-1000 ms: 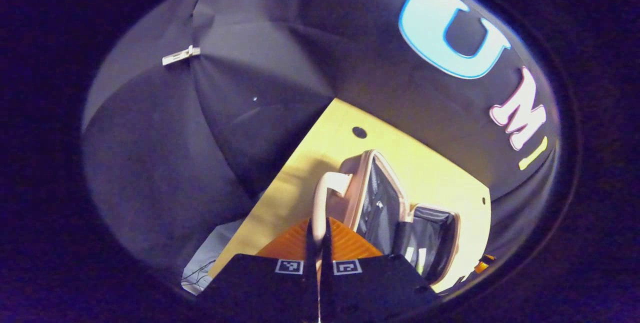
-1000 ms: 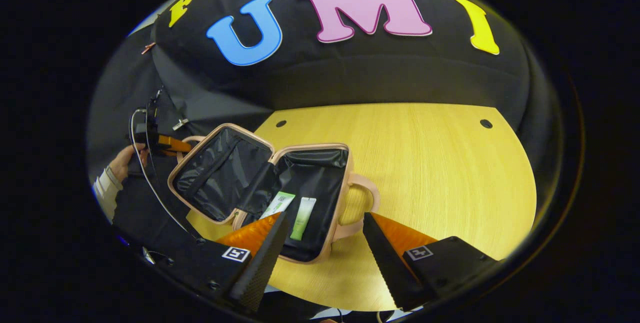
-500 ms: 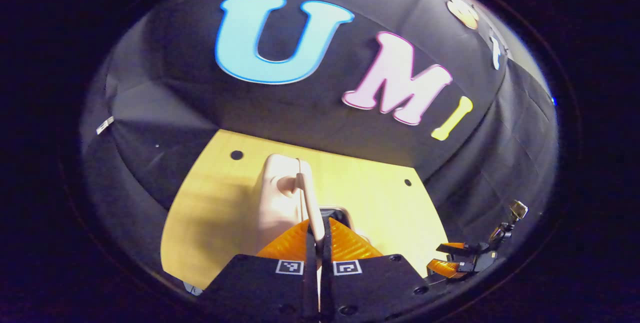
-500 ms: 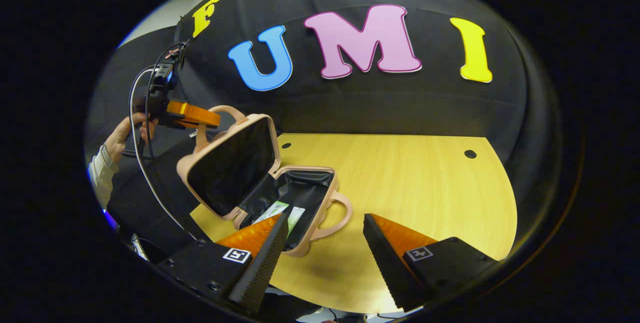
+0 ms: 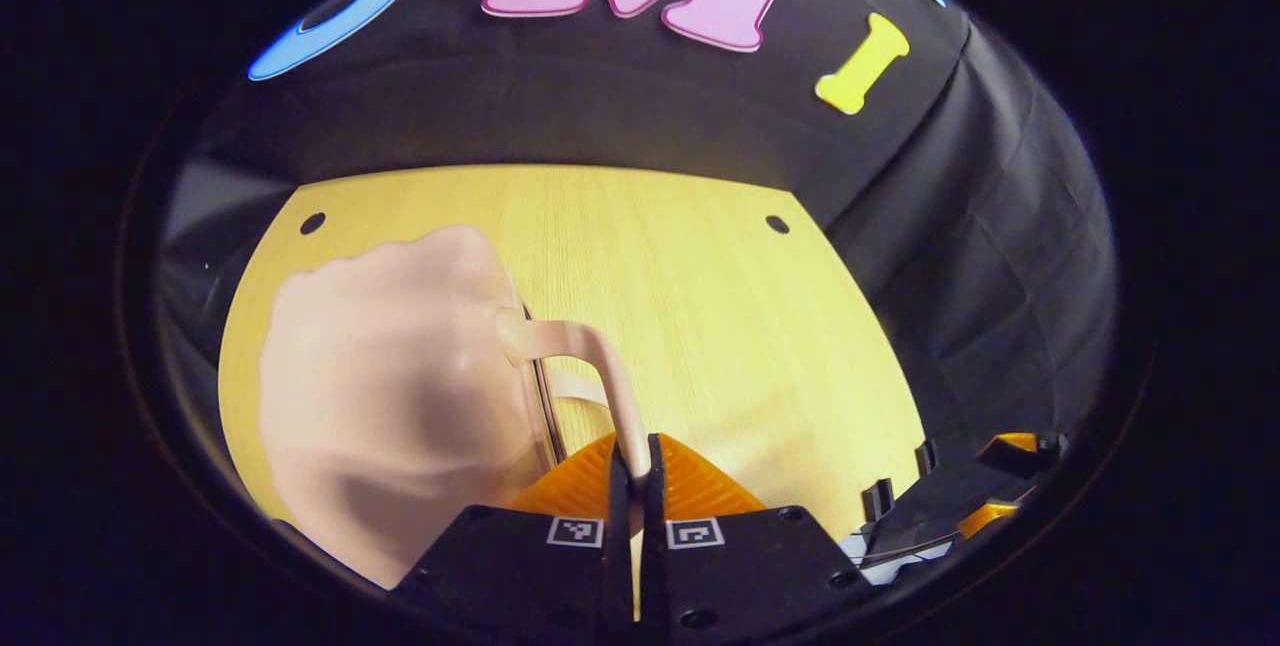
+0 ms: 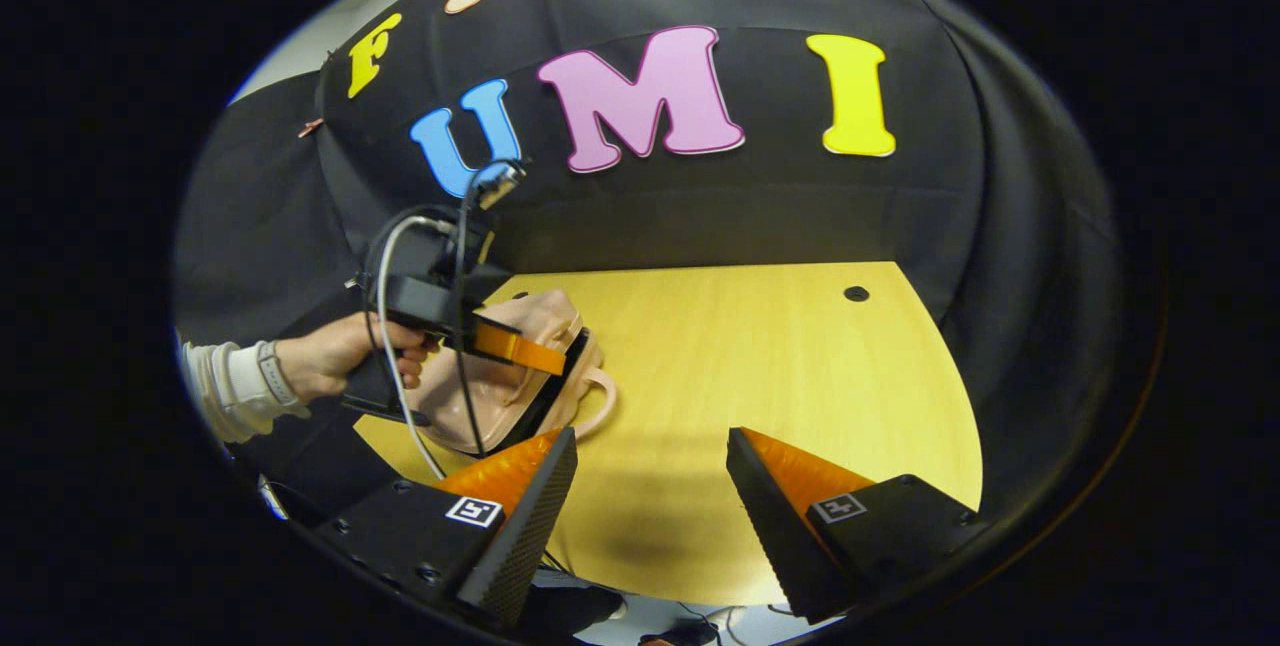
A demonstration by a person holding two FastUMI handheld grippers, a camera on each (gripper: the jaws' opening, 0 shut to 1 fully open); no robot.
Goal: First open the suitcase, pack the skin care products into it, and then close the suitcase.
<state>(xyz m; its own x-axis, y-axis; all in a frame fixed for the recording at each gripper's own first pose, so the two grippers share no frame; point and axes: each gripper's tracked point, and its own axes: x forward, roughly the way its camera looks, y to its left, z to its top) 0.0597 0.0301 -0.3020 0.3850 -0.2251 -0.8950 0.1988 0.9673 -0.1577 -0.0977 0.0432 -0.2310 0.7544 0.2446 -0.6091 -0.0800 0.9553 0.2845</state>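
In the left gripper view we see the left gripper (image 5: 634, 456) with its two fingers pinched together on the pink handle (image 5: 600, 376) of the suitcase (image 5: 390, 386), which curves up from between the tips to the lid. The suitcase lies on the left part of the yellow wooden table (image 5: 700, 306), its lid down over the base; a dark seam runs along its edge below the handle, and we cannot tell whether it is fully shut. Its contents are hidden. In the right gripper view the right gripper (image 6: 650, 486) hangs above the table with its fingers spread wide and nothing between them. Farther off there, a hand (image 6: 340, 361) in a light sleeve holds the left gripper (image 6: 540, 358) over the suitcase (image 6: 505, 381), covering much of the lid. The suitcase's second handle (image 6: 600, 401) sticks out toward the table's middle.
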